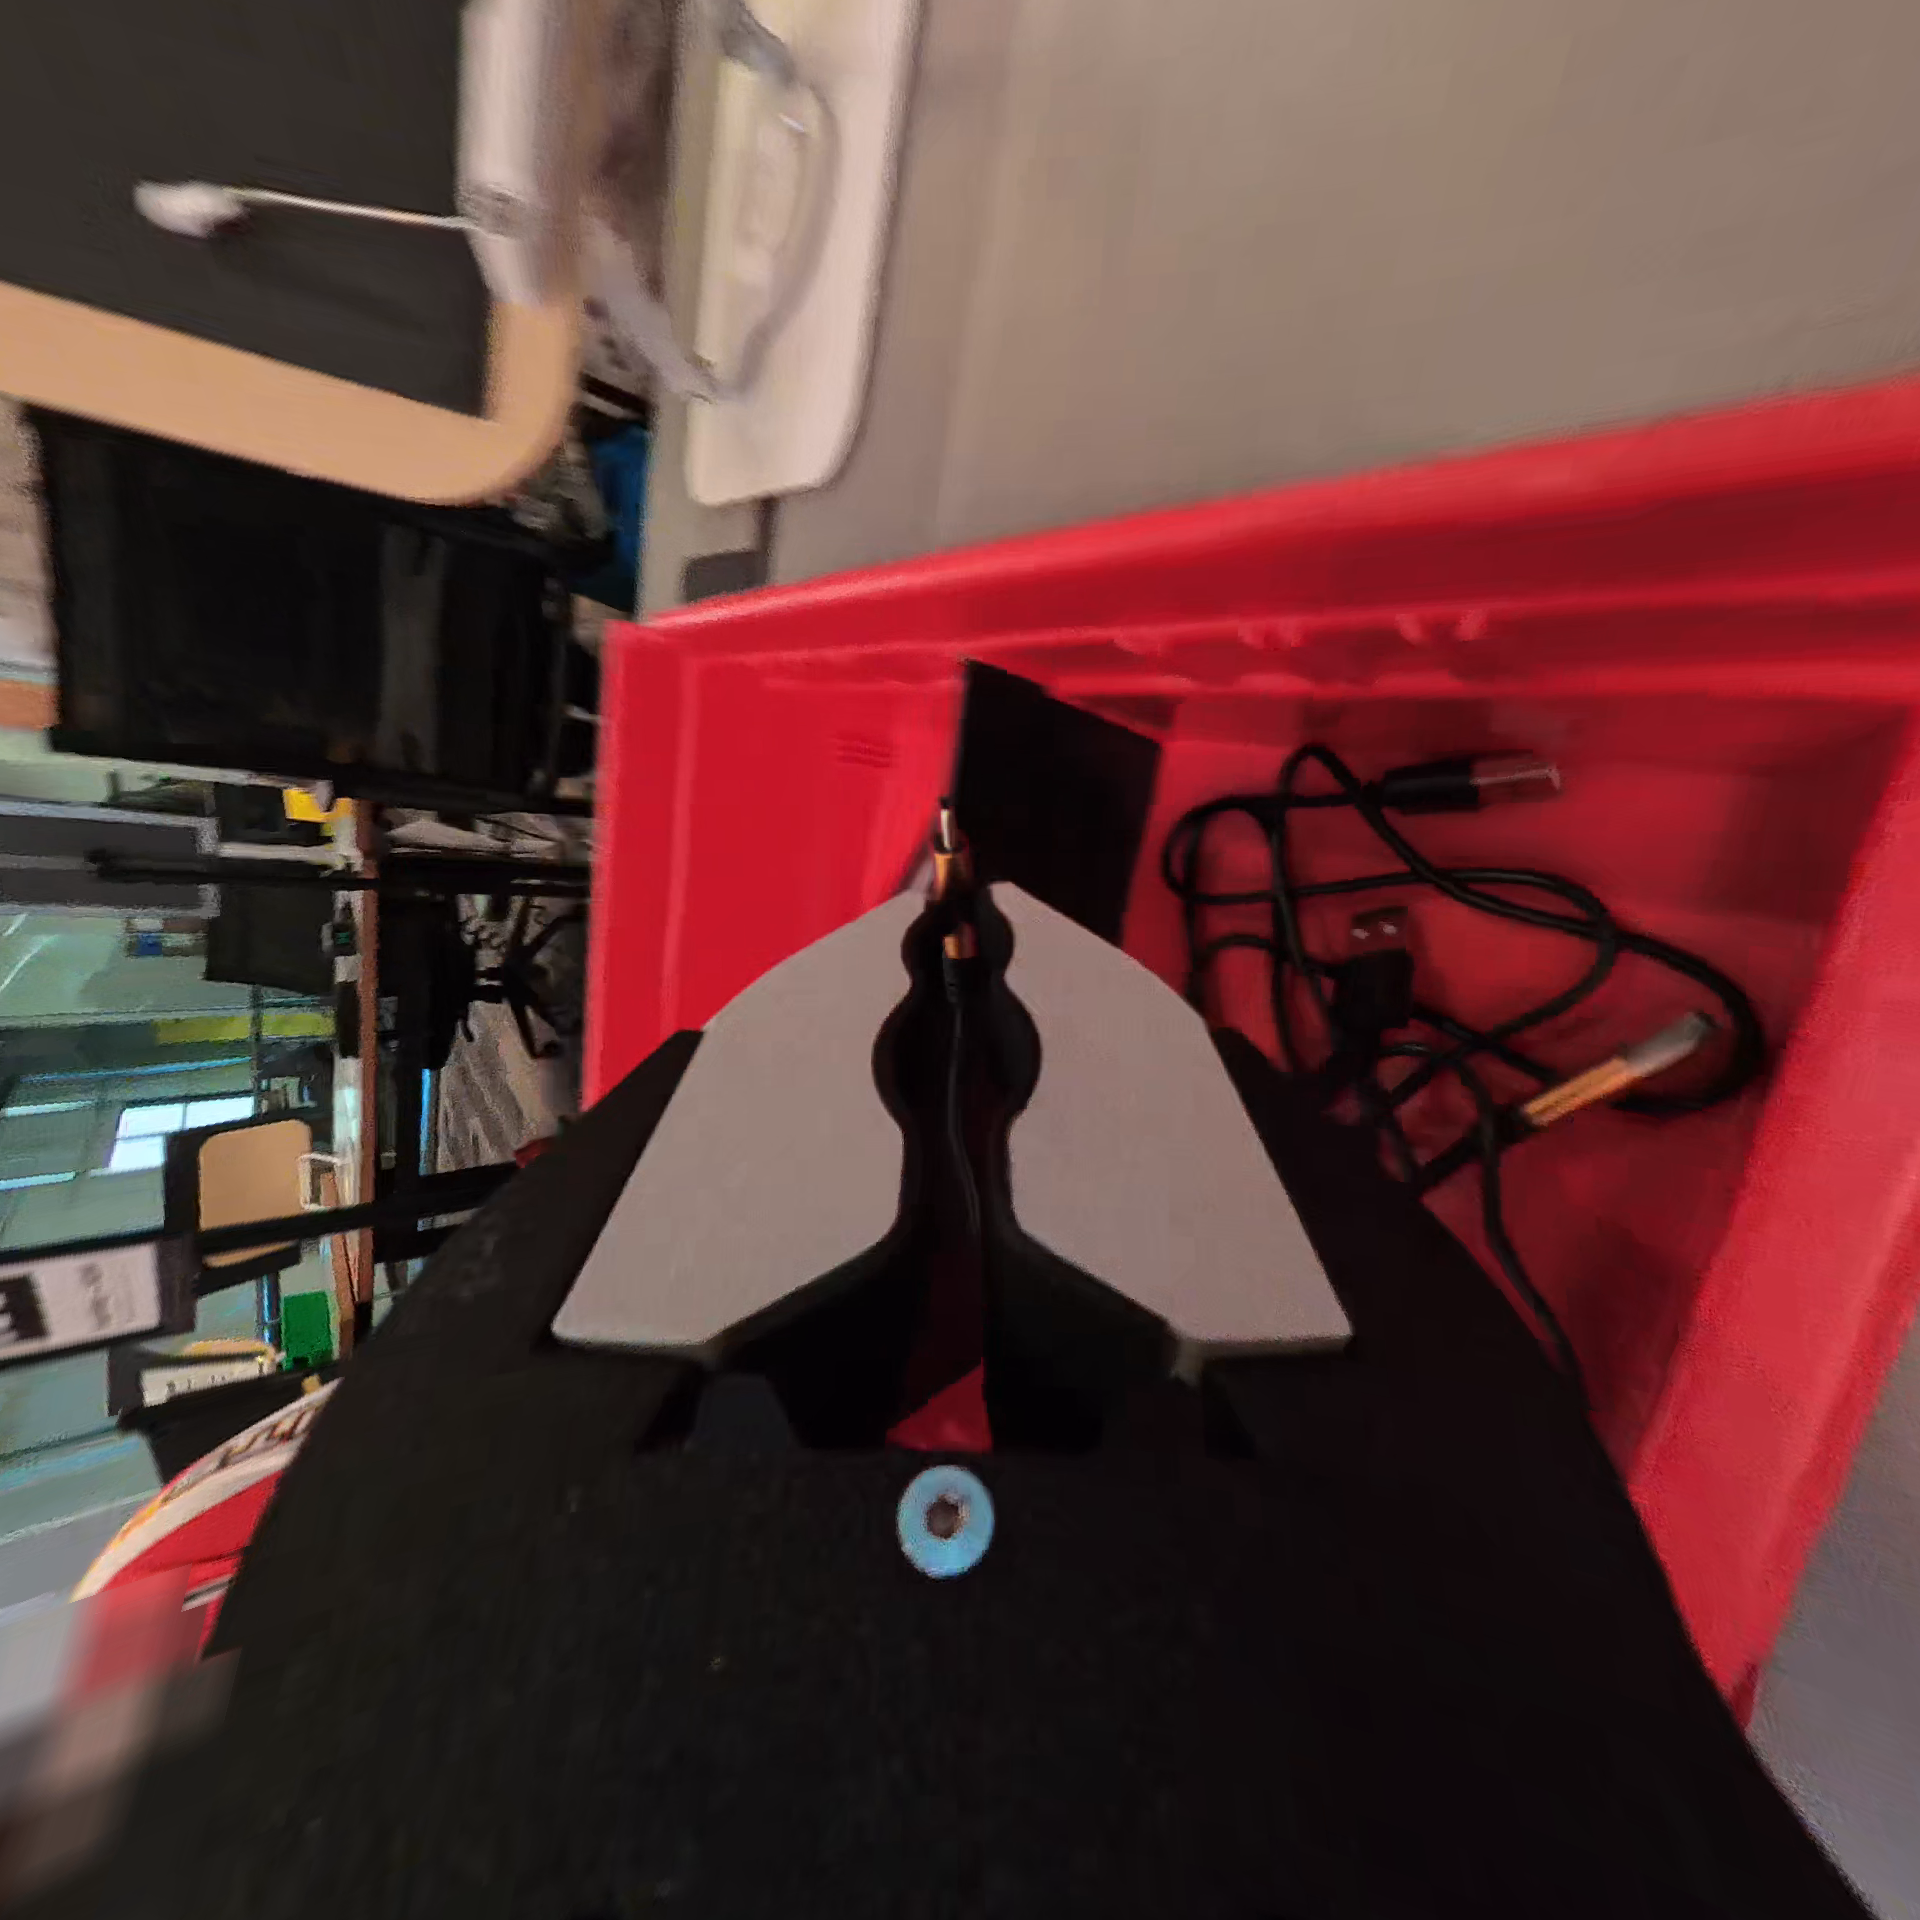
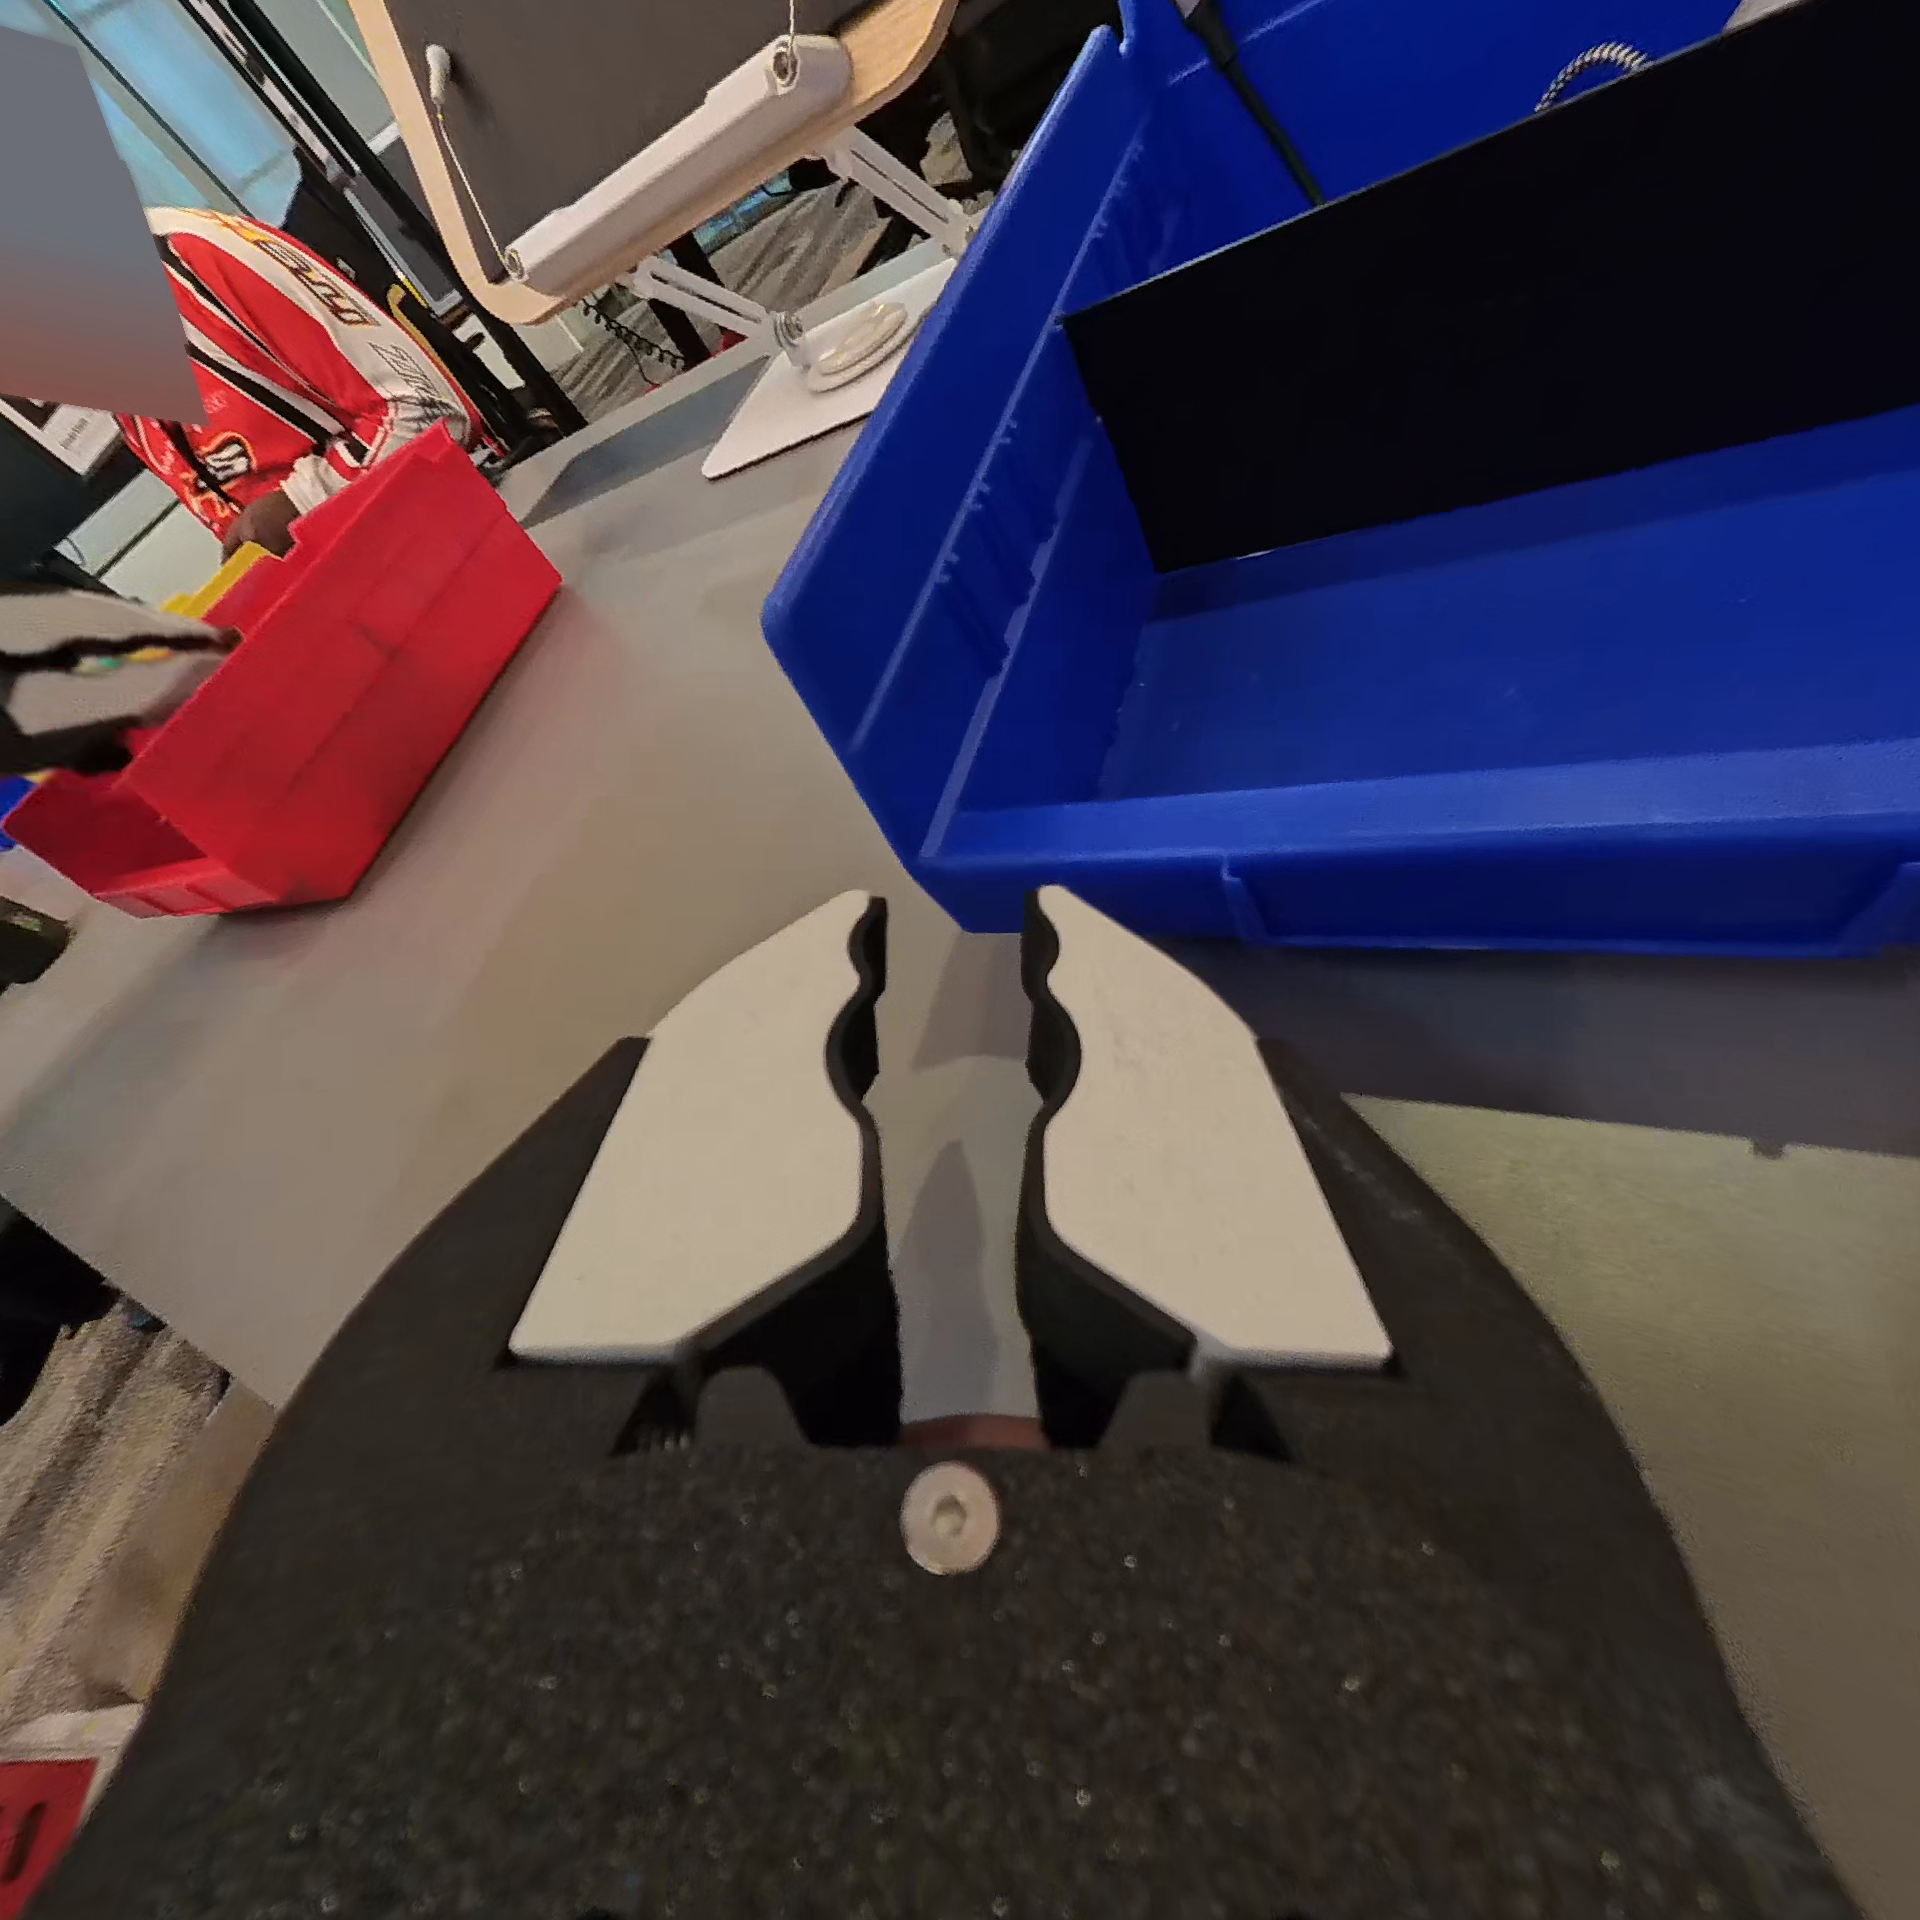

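Overhead, the left gripper [image 1: 961, 904] hangs above a red bin [image 1: 1351, 582], its jaws pinched together on a thin black cable [image 1: 964, 1101] whose orange-and-metal plug [image 1: 951, 868] pokes out past the tips. The wrist view is rolled sideways and blurred, so the plug appears to be clear of the bin floor, though that is hard to confirm. A black divider [image 1: 1049, 800] stands just behind the plug, and a tangle of black cables [image 1: 1455, 977] lies in the compartment beyond it, likely sorted there by kind. Across the grey bench [image 2: 623, 883], the right gripper [image 2: 956, 935] sits low and nearly level, jaws a narrow gap apart and holding nothing, its tips just short of the near rim of a blue bin [image 2: 1455, 862]. That bin's front compartment lies bare ahead of a black partition [image 2: 1507, 343]. A person in a red patterned shirt [image 2: 281, 343] stands behind the red bin.
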Available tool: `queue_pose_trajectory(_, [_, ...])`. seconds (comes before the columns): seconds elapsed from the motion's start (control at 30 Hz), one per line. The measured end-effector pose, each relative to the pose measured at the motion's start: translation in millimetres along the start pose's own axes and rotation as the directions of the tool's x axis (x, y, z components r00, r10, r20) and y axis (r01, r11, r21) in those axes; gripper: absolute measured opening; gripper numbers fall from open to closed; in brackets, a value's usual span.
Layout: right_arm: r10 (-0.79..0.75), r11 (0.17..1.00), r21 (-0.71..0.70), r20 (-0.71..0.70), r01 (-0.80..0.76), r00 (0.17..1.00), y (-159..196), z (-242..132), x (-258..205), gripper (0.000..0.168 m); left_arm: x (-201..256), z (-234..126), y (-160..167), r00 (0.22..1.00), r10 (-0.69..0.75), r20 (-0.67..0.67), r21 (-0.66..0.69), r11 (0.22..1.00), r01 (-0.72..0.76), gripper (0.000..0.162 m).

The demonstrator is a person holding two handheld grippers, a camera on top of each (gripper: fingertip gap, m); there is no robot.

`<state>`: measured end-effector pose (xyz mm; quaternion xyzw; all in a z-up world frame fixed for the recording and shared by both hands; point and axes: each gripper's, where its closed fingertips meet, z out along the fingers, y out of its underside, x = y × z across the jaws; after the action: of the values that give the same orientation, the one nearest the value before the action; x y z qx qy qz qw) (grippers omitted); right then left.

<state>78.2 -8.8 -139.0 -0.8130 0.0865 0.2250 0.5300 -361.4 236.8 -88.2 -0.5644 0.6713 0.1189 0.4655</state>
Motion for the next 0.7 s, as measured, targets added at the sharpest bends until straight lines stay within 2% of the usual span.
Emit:
queue_pose_trajectory(0.17, [-0.018,1.000,0.012,0.022,0.018,1.000,-2.9,-3.2,-7.4,0.024,-88.8,-61.1,-17.1,0.967,-0.143,0.212,0.111,0.986,0.121,0.005])
queue_pose_trajectory(0.27, [-0.029,0.999,0.023,0.030,0.028,0.999,-4.3,-7.5,-11.0,0.023,-132.4,-94.3,-22.1,0.930,-0.084,0.357,0.093,0.994,0.054,0.005])
queue_pose_trajectory(0.47, [-0.013,0.999,0.050,0.056,0.010,0.998,-5.4,-19.4,-16.2,0.023,-188.4,-151.1,-41.2,0.840,0.025,0.542,0.040,0.998,-0.056,0.005])
queue_pose_trajectory(0.6, [-0.070,0.995,0.069,0.074,0.065,0.995,-7.5,-23.6,-27.3,0.024,-192.8,-172.3,-77.9,0.853,-0.122,0.507,0.196,0.980,0.024,0.005])
queue_pose_trajectory(0.7, [-0.130,0.988,0.096,0.128,0.118,0.983,-13.3,-18.8,-47.5,0.025,-175.6,-174.3,-120.9,0.891,-0.292,0.348,0.362,0.918,0.159,0.005])
